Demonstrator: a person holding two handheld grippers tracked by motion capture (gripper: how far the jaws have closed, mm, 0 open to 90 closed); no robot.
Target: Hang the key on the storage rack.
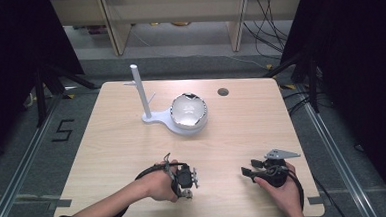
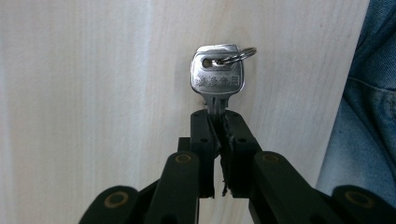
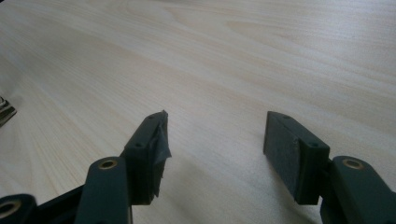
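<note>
Silver key [image 2: 217, 77] pinched by its blade between the left gripper [image 2: 219, 122] jaws, head and key ring [image 2: 238, 53] sticking out past the tips, above the wooden table [image 2: 93, 93]. Left gripper closed tight on it, near table's front edge. Right gripper [image 3: 215, 140] beside it, jaws wide apart, holding nothing. Farther ahead: white stand [image 1: 143, 98] with reflective bowl [image 1: 188, 110] on its base.

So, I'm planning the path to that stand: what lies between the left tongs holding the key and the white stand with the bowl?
Bare wooden tabletop, seen in the high view, separates the left tongs from the white stand.
</note>
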